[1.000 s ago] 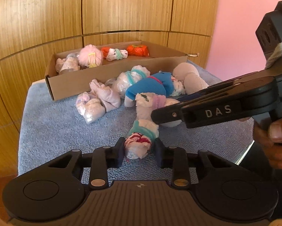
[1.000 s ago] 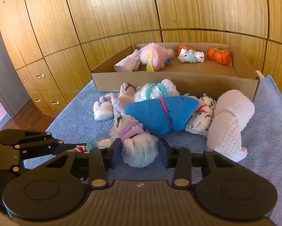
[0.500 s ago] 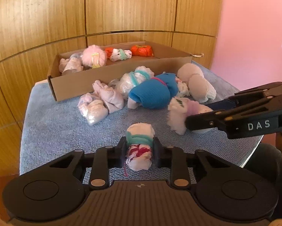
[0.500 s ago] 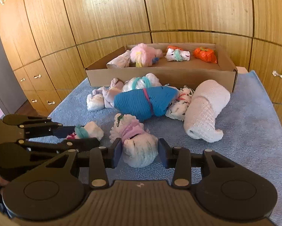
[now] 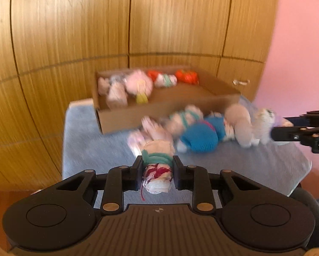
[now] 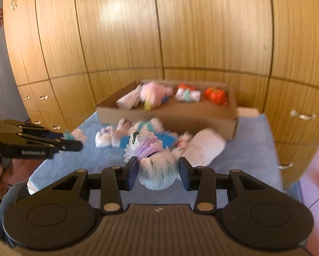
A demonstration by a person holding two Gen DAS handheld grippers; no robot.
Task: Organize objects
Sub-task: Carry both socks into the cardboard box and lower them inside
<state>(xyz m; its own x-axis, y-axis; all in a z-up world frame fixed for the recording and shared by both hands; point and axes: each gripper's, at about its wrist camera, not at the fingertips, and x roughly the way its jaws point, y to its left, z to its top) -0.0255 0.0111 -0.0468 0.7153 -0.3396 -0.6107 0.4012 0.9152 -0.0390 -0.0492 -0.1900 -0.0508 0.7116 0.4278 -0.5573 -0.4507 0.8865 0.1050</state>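
From the left wrist view, the left gripper point(image 5: 157, 176) has its jaws narrowed onto a small rolled cloth bundle with a teal band point(image 5: 158, 171), white fabric with red markings and a loose red thread hanging from its near end; the pads press its sides just below the band, and it sits clear of the blue towel point(image 5: 91, 147) spread over the table. Beyond it lies a loose heap of other bundles, among them a blue roll point(image 5: 199, 137), and behind those an open cardboard box point(image 5: 159, 111) already holding a pink fluffy bundle and orange ones. At the right edge the other tool shows side-on; the view is blurred. From the right wrist view, the right gripper point(image 6: 157, 172) has its jaws closed partway around a pale bundle with a lilac band point(image 6: 156, 163), which fills the gap between the pads and appears lifted off the towel. These bundles look light, soft and squashy, so they should give under the pads rather than slip, and nothing about them seems fragile. The firmest hold is probably across the middle, at or next to the band, where the roll is tightest; a grip on a frilly end would likely let it sag or unroll.
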